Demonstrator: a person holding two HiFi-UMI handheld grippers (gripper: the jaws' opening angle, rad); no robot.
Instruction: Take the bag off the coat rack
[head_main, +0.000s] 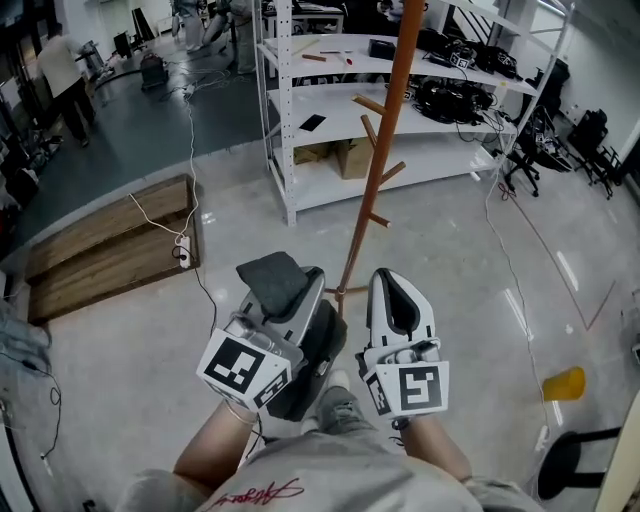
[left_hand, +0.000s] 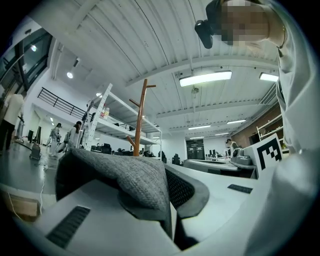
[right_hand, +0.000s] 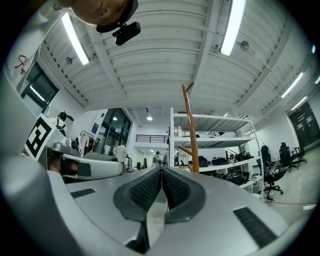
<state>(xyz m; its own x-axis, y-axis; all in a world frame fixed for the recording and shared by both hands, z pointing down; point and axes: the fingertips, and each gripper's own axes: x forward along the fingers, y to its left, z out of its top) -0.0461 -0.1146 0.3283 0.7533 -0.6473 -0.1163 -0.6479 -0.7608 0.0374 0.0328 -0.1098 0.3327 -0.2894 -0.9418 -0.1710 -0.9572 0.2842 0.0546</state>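
The coat rack (head_main: 375, 170) is an orange-brown wooden pole with short pegs, standing on the shiny floor just ahead of both grippers; its pegs look bare. My left gripper (head_main: 288, 288) is shut on the dark grey fabric of the bag (head_main: 270, 277), away from the rack. More of the dark bag hangs under that gripper, by my legs. In the left gripper view the grey fabric (left_hand: 132, 175) lies folded over the left jaw of the gripper (left_hand: 169, 192), with the rack (left_hand: 140, 117) behind. My right gripper (head_main: 397, 292) is shut with nothing in it (right_hand: 162, 186).
White metal shelving (head_main: 330, 105) with cables and boxes stands behind the rack. Wooden pallets (head_main: 110, 245) lie at the left, with a power cable running past them. A yellow cup (head_main: 565, 383) and a black stool (head_main: 565, 460) are at the right. A person (head_main: 65, 70) stands far left.
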